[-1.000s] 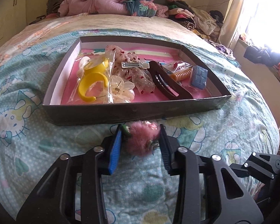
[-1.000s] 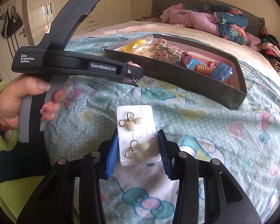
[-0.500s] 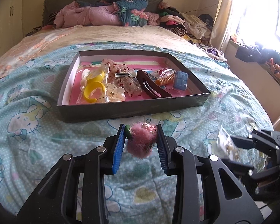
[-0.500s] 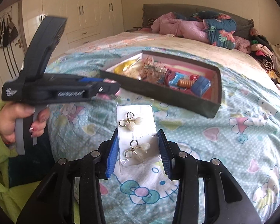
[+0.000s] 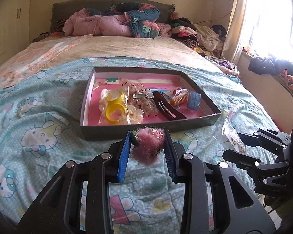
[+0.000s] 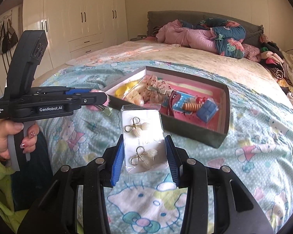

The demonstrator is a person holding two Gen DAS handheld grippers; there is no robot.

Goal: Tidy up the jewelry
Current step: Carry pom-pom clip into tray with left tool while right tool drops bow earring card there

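My left gripper [image 5: 148, 146] is shut on a fluffy pink hair clip [image 5: 148, 146] and holds it above the bedspread, just short of the near wall of the dark tray [image 5: 146, 131]. The tray has a pink floor and holds a yellow bangle [image 5: 115, 113], a dark brown hair claw [image 5: 168, 108], an orange coil tie [image 5: 178, 99], a blue square piece [image 5: 194, 100] and bagged bows. My right gripper [image 6: 144, 154] is shut on a clear bag with a white earring card [image 6: 141, 140] bearing two gold bow earrings. It hovers left of the tray's near corner [image 6: 185, 130]. The left gripper [image 6: 99, 99] shows in the right wrist view.
The tray lies on a light blue Hello Kitty bedspread [image 5: 39, 136]. Pink and floral bedding [image 5: 111, 23] is piled at the headboard, with clothes [image 5: 201, 35] heaped at the right. White wardrobes [image 6: 84, 23] stand to the left. A bright window [image 5: 273, 19] is at the right.
Both grippers have drawn back from the tray and risen, each still holding its item. The right gripper now shows at the right of the left wrist view.
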